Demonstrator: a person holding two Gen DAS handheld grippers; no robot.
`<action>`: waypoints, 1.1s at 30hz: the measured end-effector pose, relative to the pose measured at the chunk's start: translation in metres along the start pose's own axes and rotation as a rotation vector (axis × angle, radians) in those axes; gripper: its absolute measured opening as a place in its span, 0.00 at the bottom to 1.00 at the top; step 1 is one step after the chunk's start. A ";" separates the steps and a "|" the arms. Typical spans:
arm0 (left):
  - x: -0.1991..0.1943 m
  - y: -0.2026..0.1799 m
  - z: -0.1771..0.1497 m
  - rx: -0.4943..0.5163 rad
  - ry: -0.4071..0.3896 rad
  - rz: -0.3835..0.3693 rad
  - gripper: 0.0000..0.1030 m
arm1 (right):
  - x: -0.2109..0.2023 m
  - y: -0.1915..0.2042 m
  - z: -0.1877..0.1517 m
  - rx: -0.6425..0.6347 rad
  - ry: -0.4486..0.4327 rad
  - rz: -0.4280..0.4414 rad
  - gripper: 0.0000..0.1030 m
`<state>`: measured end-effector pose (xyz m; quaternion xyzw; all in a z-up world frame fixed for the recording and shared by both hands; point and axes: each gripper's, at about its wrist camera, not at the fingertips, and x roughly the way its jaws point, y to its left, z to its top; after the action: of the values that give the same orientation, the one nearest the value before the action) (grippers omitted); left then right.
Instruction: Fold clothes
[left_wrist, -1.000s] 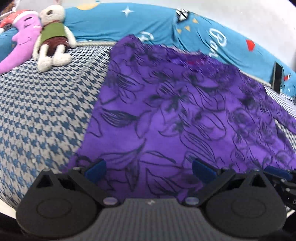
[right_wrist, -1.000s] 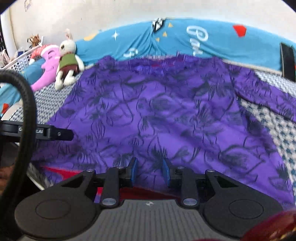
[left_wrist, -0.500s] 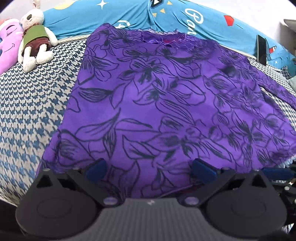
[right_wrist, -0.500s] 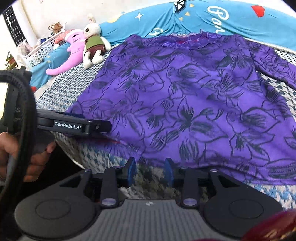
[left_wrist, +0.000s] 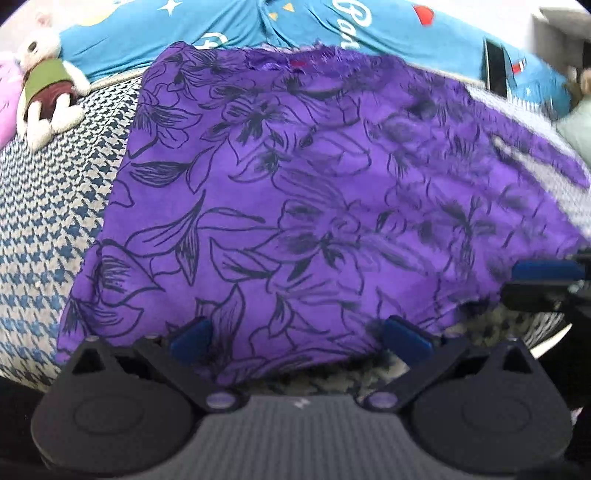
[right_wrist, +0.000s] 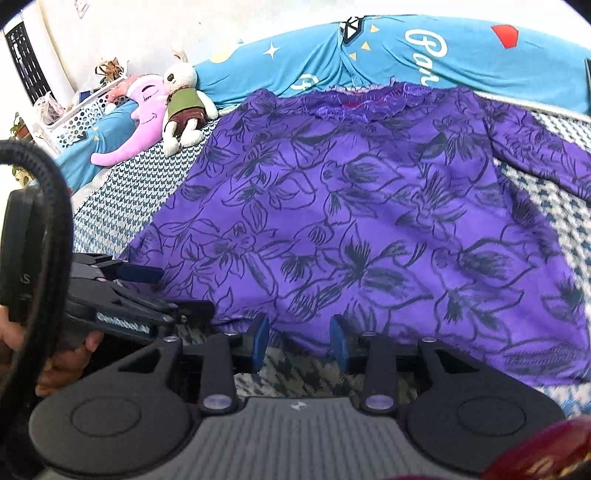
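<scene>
Both tongs are spread and holding nothing right now. Left tongs (left_wrist: 299, 338) are wide apart, with the blouse (left_wrist: 314, 192) hem lying between the pads. Right tongs (right_wrist: 299, 341) have a narrower gap and sit just short of the hem, over bare bed (right_wrist: 122, 199) cover, so probably not touching the cloth yet.

Progress-wise, I'd say folding hasn't really started: the blouse lies flat on the bed with no fold I can see, neckline at the far end by the blue pillow (right_wrist: 424, 48), one sleeve trailing off to the right. Every fold is left to do. The plush rabbit (right_wrist: 184, 107) is well off to the left, out of the way.
</scene>
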<state>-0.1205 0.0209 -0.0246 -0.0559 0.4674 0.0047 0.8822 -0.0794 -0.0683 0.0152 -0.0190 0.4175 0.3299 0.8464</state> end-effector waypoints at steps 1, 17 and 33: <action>-0.001 0.002 0.003 -0.022 -0.011 -0.008 1.00 | -0.001 -0.002 0.003 -0.005 -0.003 -0.002 0.41; 0.024 -0.004 0.061 -0.056 -0.073 0.052 1.00 | 0.009 -0.026 0.055 -0.086 -0.027 -0.064 0.42; 0.062 -0.008 0.118 -0.007 -0.072 0.066 1.00 | 0.036 -0.077 0.130 -0.034 -0.156 -0.141 0.43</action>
<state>0.0120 0.0219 -0.0095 -0.0434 0.4371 0.0372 0.8976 0.0705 -0.0696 0.0553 -0.0369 0.3425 0.2770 0.8970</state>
